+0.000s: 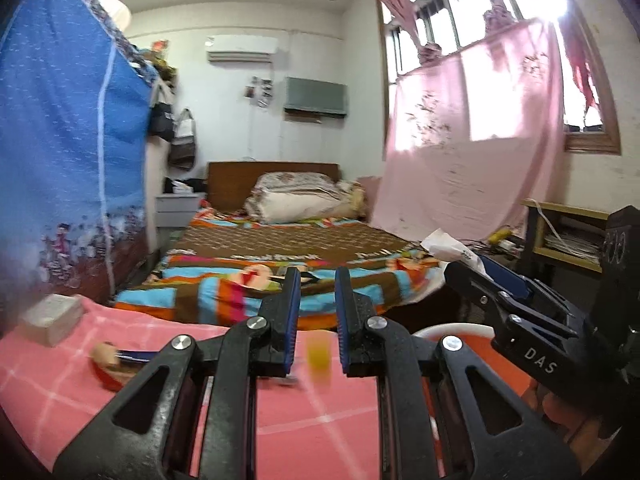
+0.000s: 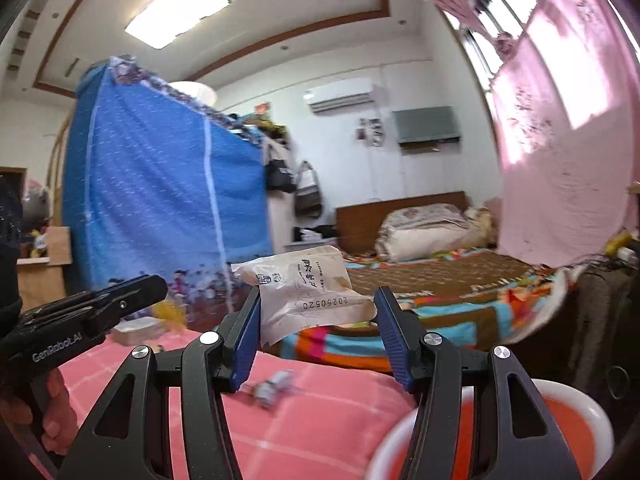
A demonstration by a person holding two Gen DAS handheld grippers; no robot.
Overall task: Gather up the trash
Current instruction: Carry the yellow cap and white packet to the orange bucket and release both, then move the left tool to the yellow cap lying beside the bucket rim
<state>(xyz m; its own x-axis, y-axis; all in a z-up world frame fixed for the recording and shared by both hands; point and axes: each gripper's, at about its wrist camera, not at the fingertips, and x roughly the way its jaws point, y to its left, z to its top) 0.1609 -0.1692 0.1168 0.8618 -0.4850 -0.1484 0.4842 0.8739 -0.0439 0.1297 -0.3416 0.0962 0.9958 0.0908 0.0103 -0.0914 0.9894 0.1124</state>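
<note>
My right gripper (image 2: 319, 292) is shut on a crumpled white wrapper (image 2: 312, 292) with a printed date, held up in front of the bed. The left wrist view shows that gripper (image 1: 480, 276) at the right, with the wrapper (image 1: 448, 248) sticking out of it. My left gripper (image 1: 318, 272) has its jaws narrowly apart, and a small, blurred yellow piece (image 1: 319, 356) sits between the pads. In the right wrist view the yellow piece (image 2: 168, 310) hangs at the tip of the left gripper (image 2: 156, 284). An orange tub with a white rim (image 2: 592, 412) stands below right.
A pink checked tablecloth (image 1: 312, 432) covers the table beneath both grippers. On it lie a table tennis paddle (image 1: 112, 364), a pale box (image 1: 52, 316) and a small grey scrap (image 2: 272, 388). Beyond are a bed (image 1: 280, 248), a blue curtain (image 1: 68, 140) and a desk (image 1: 568, 232).
</note>
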